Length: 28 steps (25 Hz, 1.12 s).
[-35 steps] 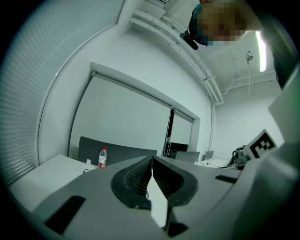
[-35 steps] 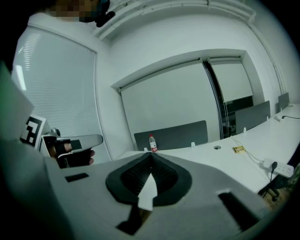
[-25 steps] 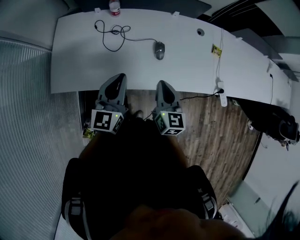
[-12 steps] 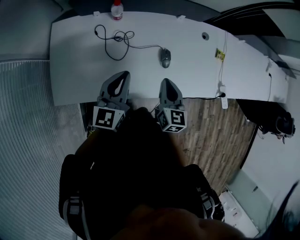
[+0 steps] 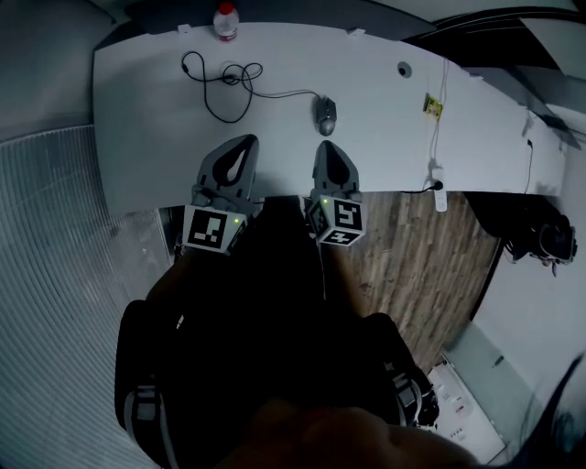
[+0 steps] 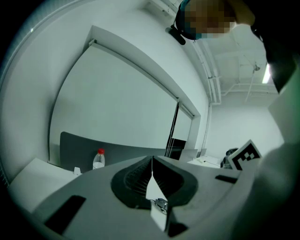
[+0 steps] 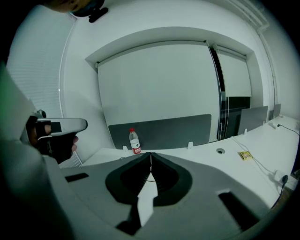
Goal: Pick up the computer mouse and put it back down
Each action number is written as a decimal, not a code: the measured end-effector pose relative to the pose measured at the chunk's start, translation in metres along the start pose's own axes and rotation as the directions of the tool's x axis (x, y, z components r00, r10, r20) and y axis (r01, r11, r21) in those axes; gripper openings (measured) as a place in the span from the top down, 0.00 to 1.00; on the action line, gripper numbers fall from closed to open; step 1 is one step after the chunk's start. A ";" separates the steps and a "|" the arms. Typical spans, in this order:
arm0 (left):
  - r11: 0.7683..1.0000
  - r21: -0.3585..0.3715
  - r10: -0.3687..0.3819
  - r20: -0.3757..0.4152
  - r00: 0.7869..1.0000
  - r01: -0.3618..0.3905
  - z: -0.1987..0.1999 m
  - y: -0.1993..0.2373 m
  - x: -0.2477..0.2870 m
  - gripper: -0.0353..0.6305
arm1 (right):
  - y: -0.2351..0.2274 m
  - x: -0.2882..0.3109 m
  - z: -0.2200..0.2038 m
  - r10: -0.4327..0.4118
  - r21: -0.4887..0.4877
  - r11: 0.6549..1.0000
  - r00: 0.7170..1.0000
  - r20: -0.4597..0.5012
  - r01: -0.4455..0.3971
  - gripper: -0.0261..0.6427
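A grey computer mouse (image 5: 326, 114) lies on the white desk (image 5: 146, 119), its black cable (image 5: 225, 77) coiled toward the far left. My right gripper (image 5: 327, 145) is shut and empty, its tip over the desk's front edge a little short of the mouse. My left gripper (image 5: 247, 139) is shut and empty too, level with it and to the left. In the left gripper view the jaws (image 6: 152, 160) meet, and the mouse (image 6: 161, 204) shows small through the gap below them. In the right gripper view the jaws (image 7: 150, 154) meet over the desk (image 7: 206, 154); the mouse is hidden behind them.
A red-capped water bottle (image 5: 224, 20) stands at the desk's far edge before a dark divider panel (image 7: 164, 129). A cable hole (image 5: 404, 69), a yellow card (image 5: 432, 105) and a white cord to a plug (image 5: 438, 188) occupy the right part. Wood floor (image 5: 412, 266) lies below.
Both grippers have moved forward together; their tips now reach over the desk's front edge. The right tip is closer to the mouse. Both stay shut.
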<state>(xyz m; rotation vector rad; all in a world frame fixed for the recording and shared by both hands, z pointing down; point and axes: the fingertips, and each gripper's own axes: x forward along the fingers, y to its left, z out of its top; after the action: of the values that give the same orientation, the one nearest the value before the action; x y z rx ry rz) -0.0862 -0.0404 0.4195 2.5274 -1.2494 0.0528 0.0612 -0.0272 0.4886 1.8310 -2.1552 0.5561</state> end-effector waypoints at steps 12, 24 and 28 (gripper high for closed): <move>0.998 0.027 0.062 0.004 0.998 -0.062 0.000 0.000 0.048 0.94 | -0.042 0.050 -0.023 0.039 0.005 0.999 0.995 -0.094 -0.039 0.96; 0.996 0.034 0.080 -0.014 0.997 -0.079 -0.009 -0.009 0.091 0.94 | -0.082 0.093 -0.073 0.035 -0.001 0.999 0.971 -0.236 -0.036 0.82; 0.996 0.049 0.071 -0.021 0.997 -0.070 -0.011 -0.011 0.101 0.94 | -0.093 0.105 -0.094 0.026 -0.007 1.000 0.955 -0.296 -0.029 0.78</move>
<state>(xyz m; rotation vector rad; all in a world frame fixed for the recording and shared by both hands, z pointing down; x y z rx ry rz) -0.0139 -0.1086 0.4449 2.5154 -1.3430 0.1291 0.1303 -0.0903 0.6296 1.5960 -1.9805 0.7691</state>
